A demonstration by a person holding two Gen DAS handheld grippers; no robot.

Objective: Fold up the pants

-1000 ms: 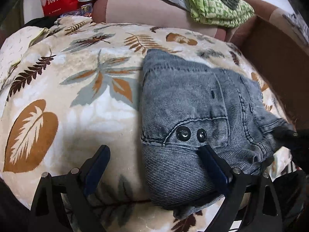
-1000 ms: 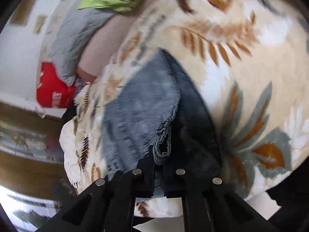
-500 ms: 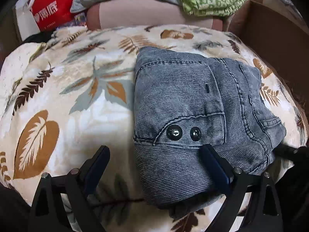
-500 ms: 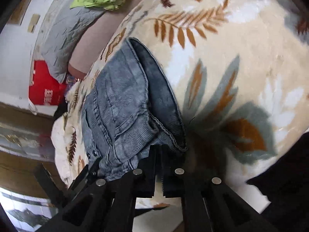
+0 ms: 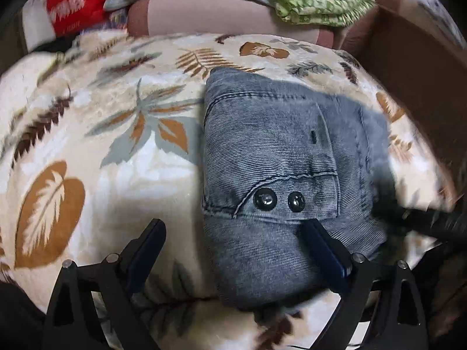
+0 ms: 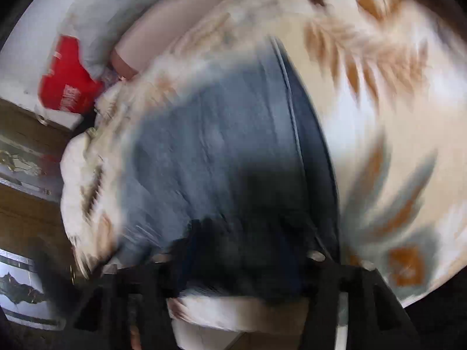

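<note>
The grey-blue denim pants lie folded into a compact stack on the leaf-print blanket, two dark snaps facing up. My left gripper stands open over the stack's near left corner, its right finger on the cloth just below the snaps and its left finger over the blanket. In the blurred right wrist view the pants fill the middle. My right gripper has its jaws opening at the stack's near edge, with cloth lying loose between them. It shows as a dark smear in the left wrist view.
Behind the blanket lies a pink bolster with a grey quilt and a green patterned cloth on it. A red bag sits at the back left. A brown wall rises on the right.
The right gripper was shut on the pants' edge and carried it down onto the stack; its jaws have now spread apart. The pants have settled flat. The left gripper stayed put.
</note>
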